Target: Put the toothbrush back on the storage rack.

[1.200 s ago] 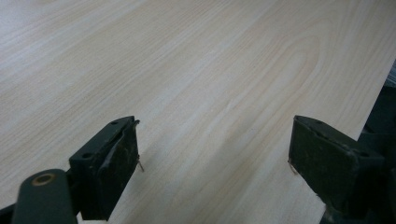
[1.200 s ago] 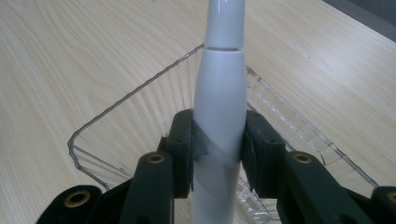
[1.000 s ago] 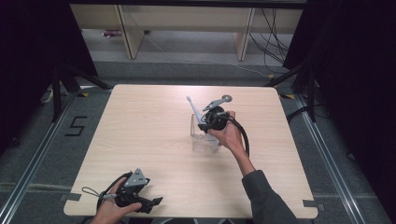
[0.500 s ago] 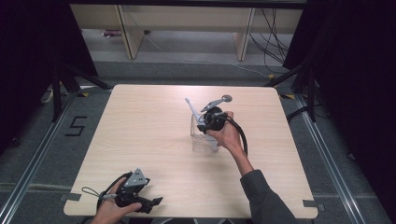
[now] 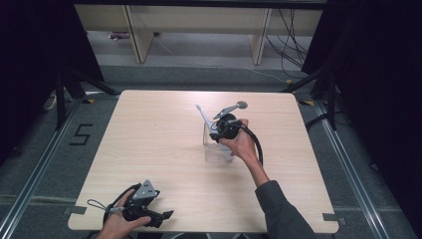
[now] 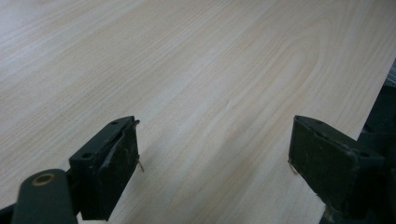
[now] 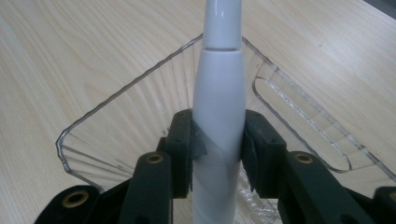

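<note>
A clear plastic holder [image 5: 217,148] stands near the middle of the wooden table [image 5: 159,149]. My right gripper [image 5: 215,130] is over it, shut on a white electric toothbrush [image 5: 204,117] whose head slants up and to the left. In the right gripper view the toothbrush [image 7: 218,93] is clamped between both pads above the open holder [image 7: 140,102], its lower end inside the holder. My left gripper [image 5: 166,216] rests at the front left edge of the table, jaws wide open with bare wood between them [image 6: 215,154].
A black cable [image 5: 256,144] loops from the right gripper over the person's hand. The table's front edge runs just under the left gripper. Shelving and floor cables lie beyond the far edge.
The right gripper with the toothbrush has shifted slightly toward the holder and lower. The left gripper has stayed put.
</note>
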Demonstrator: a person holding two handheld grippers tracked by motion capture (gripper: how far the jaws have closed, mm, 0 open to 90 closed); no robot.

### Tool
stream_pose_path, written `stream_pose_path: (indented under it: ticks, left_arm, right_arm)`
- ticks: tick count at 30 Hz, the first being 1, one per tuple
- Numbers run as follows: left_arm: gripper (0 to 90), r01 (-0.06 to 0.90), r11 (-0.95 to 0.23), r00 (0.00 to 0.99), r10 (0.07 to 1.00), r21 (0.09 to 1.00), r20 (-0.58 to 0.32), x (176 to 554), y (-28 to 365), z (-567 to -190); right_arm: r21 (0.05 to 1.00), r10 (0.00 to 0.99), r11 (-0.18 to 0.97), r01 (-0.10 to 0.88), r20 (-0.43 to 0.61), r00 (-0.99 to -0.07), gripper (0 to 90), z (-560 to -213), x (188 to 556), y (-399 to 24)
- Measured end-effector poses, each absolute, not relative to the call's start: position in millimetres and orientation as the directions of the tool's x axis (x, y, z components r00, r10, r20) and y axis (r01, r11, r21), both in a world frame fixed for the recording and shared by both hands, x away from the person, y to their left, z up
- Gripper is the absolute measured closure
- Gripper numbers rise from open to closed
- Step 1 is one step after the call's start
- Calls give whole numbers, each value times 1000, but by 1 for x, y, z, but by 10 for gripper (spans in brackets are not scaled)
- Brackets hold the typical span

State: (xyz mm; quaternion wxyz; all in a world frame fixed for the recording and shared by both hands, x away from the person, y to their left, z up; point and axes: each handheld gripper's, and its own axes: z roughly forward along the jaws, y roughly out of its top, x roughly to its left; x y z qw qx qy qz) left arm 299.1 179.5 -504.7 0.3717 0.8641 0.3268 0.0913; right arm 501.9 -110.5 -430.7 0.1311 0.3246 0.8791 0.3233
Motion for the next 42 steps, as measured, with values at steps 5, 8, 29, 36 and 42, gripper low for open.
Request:
stream_pose_path:
  ticks: [5,8,29,36,42]
  left_arm:
    - [153,499,-512,770,633,699,-87,299,179,-505]
    - [153,497,-510,776,623,702,-97,299,179,-505]
    - [153,508,-493,770,628,706,-116,298,178,-506]
    - [153,499,-509,775,625,701,-98,299,179,-505]
    - [153,501,-511,774,625,698,-99,298,179,-505]
  right_arm:
    - [655,659,576,488,-19,-752,655,-431,502,-110]
    - [652,667,566,505,-1,-745,652,-432,501,-109]
    - [702,661,537,467,-6,-751,560,-415,491,-121]
    - [721,658,518,460,7,-753,521,-413,488,-121]
    - [724,656,521,452,-1,-755,470,-409,487,-127]
